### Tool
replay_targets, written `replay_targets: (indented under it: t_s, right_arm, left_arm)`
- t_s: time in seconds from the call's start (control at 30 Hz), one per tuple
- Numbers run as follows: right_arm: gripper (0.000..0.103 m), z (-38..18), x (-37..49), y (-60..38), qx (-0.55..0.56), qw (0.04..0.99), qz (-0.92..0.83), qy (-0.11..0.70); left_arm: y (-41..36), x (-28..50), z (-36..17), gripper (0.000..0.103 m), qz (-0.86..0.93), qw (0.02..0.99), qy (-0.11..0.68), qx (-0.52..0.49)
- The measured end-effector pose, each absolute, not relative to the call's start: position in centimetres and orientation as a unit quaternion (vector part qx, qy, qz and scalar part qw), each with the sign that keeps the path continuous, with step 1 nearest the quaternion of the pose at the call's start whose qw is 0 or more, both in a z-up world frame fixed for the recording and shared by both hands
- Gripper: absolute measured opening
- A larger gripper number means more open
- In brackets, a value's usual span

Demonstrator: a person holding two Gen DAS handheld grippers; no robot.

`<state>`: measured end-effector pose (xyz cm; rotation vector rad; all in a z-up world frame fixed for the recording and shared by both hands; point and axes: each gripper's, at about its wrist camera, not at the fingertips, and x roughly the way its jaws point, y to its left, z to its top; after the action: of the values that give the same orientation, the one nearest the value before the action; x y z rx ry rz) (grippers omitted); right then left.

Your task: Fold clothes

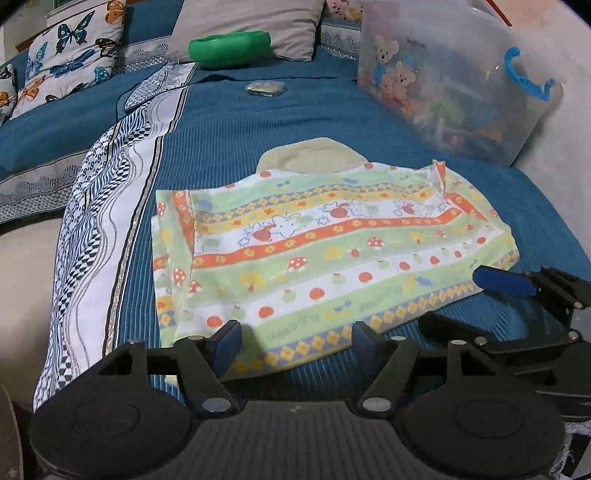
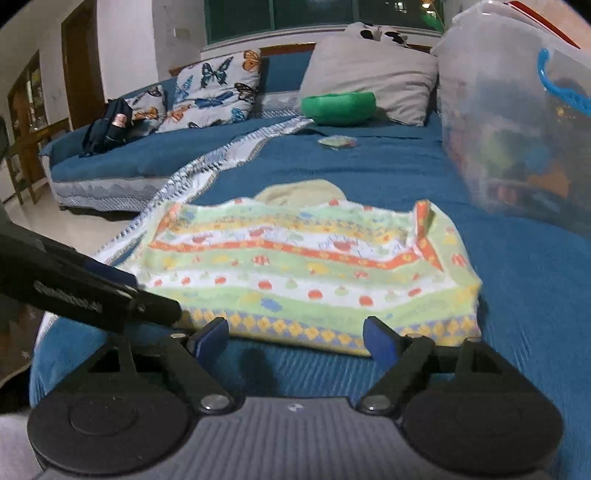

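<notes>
A small garment (image 1: 314, 254) with green, orange and white stripes and apple and mushroom prints lies folded flat on the blue bed cover (image 1: 258, 122). A beige collar piece (image 1: 314, 157) sticks out at its far edge. My left gripper (image 1: 295, 339) is open and empty at the garment's near hem. My right gripper (image 2: 295, 341) is open and empty just before the same hem, and the garment (image 2: 306, 273) fills the right wrist view's middle. The right gripper also shows in the left wrist view (image 1: 524, 295), at the garment's right corner. The left gripper shows at the left of the right wrist view (image 2: 92, 291).
A clear plastic toy box (image 1: 454, 85) with a blue handle stands at the far right. A green object (image 1: 229, 46), a grey pillow (image 1: 251, 22) and butterfly pillows (image 1: 74, 48) lie at the back. A small packet (image 1: 266, 88) lies mid-bed. A patterned white strip (image 1: 107, 229) runs along the left.
</notes>
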<state>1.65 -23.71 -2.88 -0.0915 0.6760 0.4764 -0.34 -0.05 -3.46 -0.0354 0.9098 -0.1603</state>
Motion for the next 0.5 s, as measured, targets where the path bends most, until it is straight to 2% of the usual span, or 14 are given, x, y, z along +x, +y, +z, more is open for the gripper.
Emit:
replay_targets:
  t_s: [0.07, 0.13, 0.3, 0.5]
  right_arm:
    - [0.091, -3.0, 1.2, -23.9, -0.042, 0.917, 0.226, 0.326]
    - [0.103, -3.0, 0.9, -24.0, -0.036, 0.919, 0.222, 0.323]
    - [0.103, -3.8, 1.0, -24.3, -0.020, 0.912, 0.219, 0.346]
    - [0.103, -4.3, 0.7, -23.5, -0.046, 0.911, 0.213, 0.349]
  left_arm:
    - [0.0, -0.7, -3.4, 0.080, -0.073, 0.895, 0.439, -0.016]
    - [0.0, -1.0, -3.4, 0.089, -0.067, 0.895, 0.440, -0.013]
    - [0.2, -1.6, -3.7, 0.098, -0.057, 0.893, 0.446, -0.010]
    - [0.8, -2.2, -4.1, 0.103, -0.046, 0.887, 0.459, -0.010]
